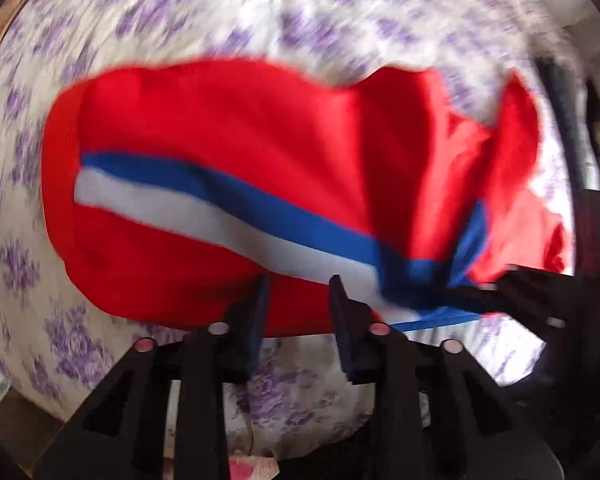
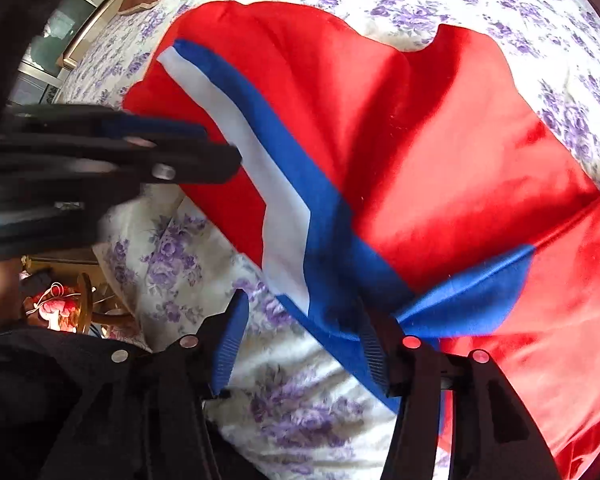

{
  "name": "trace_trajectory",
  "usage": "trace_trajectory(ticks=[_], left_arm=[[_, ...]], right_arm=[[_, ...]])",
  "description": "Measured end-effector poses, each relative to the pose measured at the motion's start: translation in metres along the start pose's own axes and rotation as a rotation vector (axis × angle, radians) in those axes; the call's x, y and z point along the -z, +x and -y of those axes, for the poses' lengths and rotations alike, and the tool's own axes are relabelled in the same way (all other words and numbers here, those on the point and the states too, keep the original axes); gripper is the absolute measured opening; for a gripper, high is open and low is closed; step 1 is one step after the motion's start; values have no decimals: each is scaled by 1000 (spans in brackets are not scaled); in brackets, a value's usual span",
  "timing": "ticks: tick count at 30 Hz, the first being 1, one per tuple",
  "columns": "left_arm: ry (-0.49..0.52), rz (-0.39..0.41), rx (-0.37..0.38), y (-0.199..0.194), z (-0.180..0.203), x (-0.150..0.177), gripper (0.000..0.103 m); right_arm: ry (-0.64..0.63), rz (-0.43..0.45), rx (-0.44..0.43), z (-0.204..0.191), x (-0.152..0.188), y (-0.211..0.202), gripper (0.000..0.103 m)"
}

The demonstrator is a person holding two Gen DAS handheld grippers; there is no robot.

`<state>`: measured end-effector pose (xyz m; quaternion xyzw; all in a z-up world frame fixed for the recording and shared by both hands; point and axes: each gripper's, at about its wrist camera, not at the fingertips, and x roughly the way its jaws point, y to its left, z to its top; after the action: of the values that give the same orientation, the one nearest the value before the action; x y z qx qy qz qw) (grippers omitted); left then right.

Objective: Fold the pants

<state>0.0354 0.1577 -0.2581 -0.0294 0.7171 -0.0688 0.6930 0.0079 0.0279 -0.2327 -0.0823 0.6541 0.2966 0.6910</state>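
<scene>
Red pants [image 1: 228,128] with a blue and white side stripe lie folded over on a bed; they also show in the right wrist view [image 2: 440,140]. My left gripper [image 1: 300,284] is open, its tips at the near edge of the red cloth, holding nothing. My right gripper [image 2: 300,312] is open and wide, over the bedsheet, with the blue stripe lying against its right finger [image 2: 372,344]. It enters the left wrist view from the right [image 1: 512,280], and the left gripper enters the right wrist view from the left [image 2: 204,148]. The left view is motion-blurred.
The bed is covered by a white sheet with purple flowers [image 2: 300,400]. A wooden headboard or frame [image 2: 96,16] shows at the far left. Cluttered items [image 2: 56,308] sit beside the bed at lower left.
</scene>
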Motion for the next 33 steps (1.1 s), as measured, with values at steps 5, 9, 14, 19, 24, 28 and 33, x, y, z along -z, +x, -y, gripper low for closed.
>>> trace_trajectory(ticks=[5, 9, 14, 19, 24, 28, 33], left_arm=[[-83, -22, 35, 12, -21, 3, 1], [-124, -32, 62, 18, -27, 1, 1], [-91, -17, 29, 17, -20, 2, 1], [-81, -5, 33, 15, -16, 7, 2], [-78, 15, 51, 15, -18, 13, 2], [-89, 18, 85, 9, -31, 18, 2], [-92, 0, 96, 10, -38, 14, 2]], right_arm=[[78, 51, 63, 34, 32, -42, 65], [216, 35, 205, 92, 34, -71, 65], [513, 61, 297, 197, -3, -122, 74], [664, 0, 318, 267, -52, -116, 72], [848, -108, 255, 305, -79, -82, 54], [954, -198, 327, 325, -84, -55, 54], [975, -211, 350, 331, -88, -34, 56]])
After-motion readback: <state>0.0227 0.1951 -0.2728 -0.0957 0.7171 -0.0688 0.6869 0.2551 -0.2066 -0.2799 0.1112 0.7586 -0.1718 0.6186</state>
